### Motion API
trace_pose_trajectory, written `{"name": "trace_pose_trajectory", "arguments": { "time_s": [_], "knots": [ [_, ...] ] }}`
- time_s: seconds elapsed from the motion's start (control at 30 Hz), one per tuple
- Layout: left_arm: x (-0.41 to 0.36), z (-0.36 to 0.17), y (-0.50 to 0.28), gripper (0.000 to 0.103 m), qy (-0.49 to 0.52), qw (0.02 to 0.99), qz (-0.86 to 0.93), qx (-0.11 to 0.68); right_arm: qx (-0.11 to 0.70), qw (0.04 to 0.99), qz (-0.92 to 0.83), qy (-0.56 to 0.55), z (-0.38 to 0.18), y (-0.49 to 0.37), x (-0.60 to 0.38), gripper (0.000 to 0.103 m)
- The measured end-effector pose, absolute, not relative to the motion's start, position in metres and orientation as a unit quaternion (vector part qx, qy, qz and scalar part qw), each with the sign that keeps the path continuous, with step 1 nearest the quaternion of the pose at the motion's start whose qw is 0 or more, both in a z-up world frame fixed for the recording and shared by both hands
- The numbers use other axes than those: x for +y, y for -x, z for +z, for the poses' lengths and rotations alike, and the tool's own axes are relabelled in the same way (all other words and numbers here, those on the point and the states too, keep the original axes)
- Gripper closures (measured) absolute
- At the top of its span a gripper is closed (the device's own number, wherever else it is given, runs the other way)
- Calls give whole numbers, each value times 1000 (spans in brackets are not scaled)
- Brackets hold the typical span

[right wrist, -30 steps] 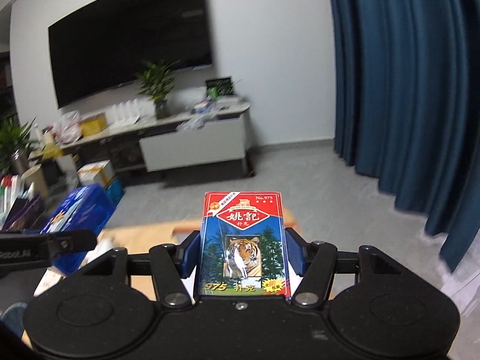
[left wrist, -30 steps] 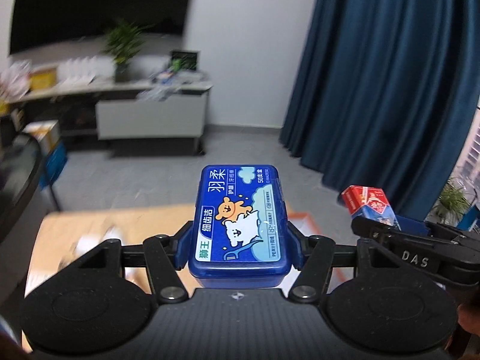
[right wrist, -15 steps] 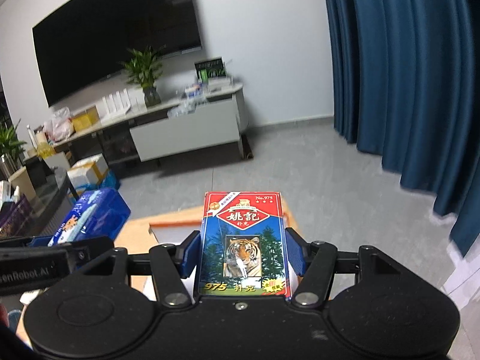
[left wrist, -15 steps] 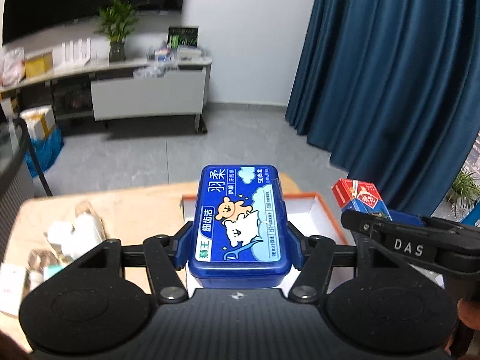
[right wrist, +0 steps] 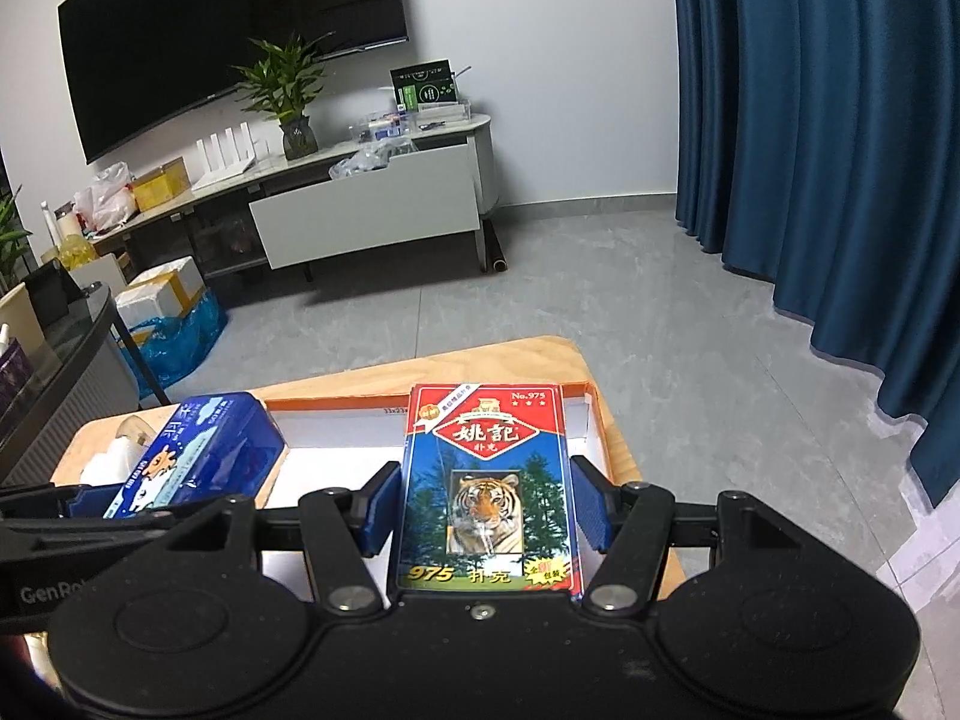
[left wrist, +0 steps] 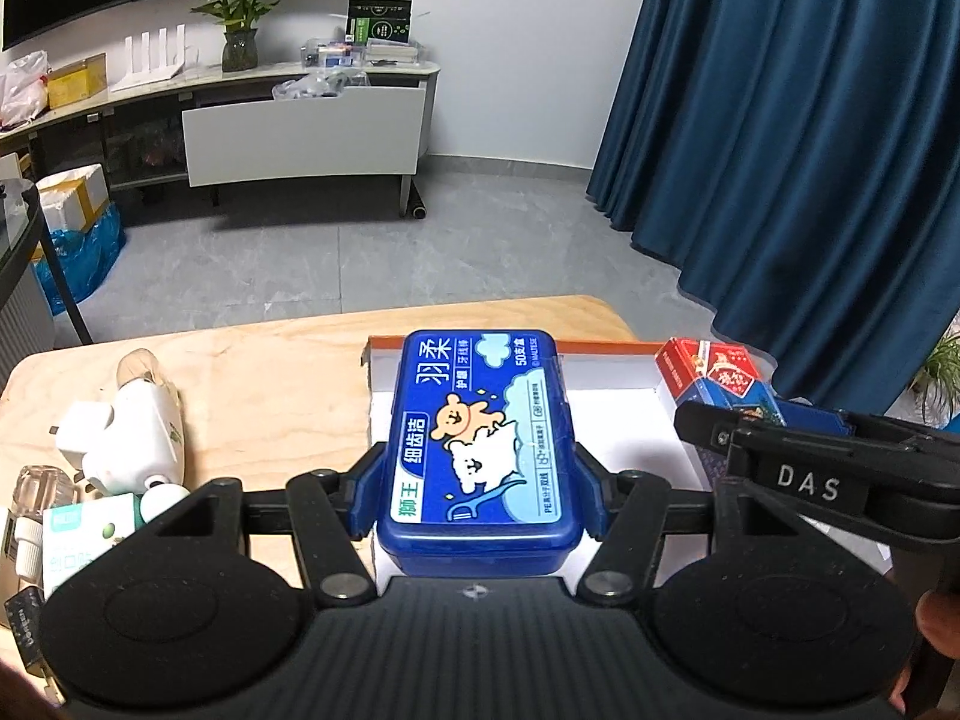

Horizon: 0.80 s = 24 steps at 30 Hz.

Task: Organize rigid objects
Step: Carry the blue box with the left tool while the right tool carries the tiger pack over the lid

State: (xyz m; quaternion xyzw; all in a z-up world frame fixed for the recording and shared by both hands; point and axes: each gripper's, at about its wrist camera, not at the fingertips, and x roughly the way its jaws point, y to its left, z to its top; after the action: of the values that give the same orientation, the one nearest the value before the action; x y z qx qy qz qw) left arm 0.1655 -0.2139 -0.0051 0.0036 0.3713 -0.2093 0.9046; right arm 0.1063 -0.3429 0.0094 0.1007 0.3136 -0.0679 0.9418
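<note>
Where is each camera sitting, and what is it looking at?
Left wrist: sits on the left gripper, looking forward over the blue floss box it clamps; the right gripper shows at right.
Right wrist: sits on the right gripper, looking over its tiger card box.
Both see the white tray, wooden table and blue curtain.

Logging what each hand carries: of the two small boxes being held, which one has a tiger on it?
The playing card box, red and blue with a tiger photo, clamped in the right gripper. The left gripper holds the blue floss pick case with cartoon bears.
</note>
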Motion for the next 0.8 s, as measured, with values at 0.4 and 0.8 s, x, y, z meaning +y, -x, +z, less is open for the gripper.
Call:
{"name": "trace_pose_trajectory", "arguments": {
  "time_s": [0.4, 0.8],
  "knots": [
    [-225, -3, -166, 41, -7, 908, -197, 369, 328, 937, -70, -95, -1, -124, -343, 32],
    [-226, -3, -165, 41, -10, 908, -199, 368, 331, 936, -73, -91, -2, -127, -338, 32]
  ]
}}
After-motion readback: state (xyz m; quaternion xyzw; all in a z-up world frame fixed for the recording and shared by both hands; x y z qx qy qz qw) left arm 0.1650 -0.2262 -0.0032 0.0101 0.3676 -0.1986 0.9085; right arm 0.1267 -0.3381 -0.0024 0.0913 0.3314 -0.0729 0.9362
